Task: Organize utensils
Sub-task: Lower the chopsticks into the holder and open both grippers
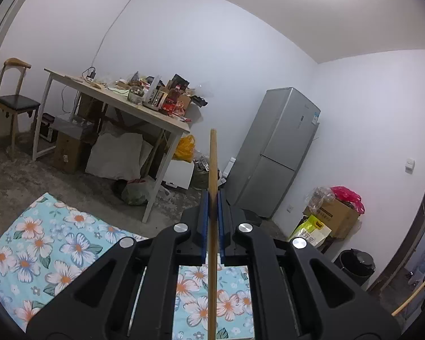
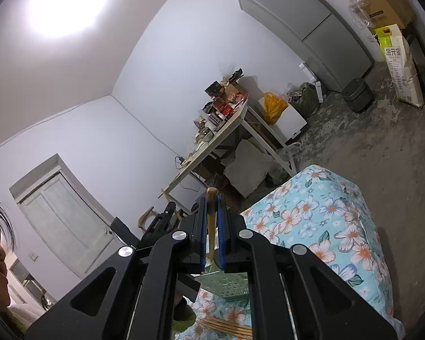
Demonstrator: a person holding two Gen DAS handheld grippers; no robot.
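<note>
Left tool [image 1: 213, 198] clamped on a chopstick [image 1: 212, 164]; right tool [image 2: 212, 198] clamped on another chopstick [image 2: 211, 212], above floral surface [image 2: 325, 221].

Both wrist views face cluttered table [image 1: 144, 107], fridge [image 1: 274, 153]; right rolled.

The tablecloth [image 1: 51, 243] is pale turquoise, printed with white flowers that have orange centres and dark green leaves. Both chopsticks — one in the left gripper [image 1: 212, 153], one in the right [image 2: 211, 223] — are light tan wood. The gripper fingers [image 1: 204, 221] are black with blue pads. The perforated utensil holder [image 2: 226, 286] is mint green. The fridge [image 1: 272, 153] is silver-grey — the walls white, the floor mottled grey.
</note>
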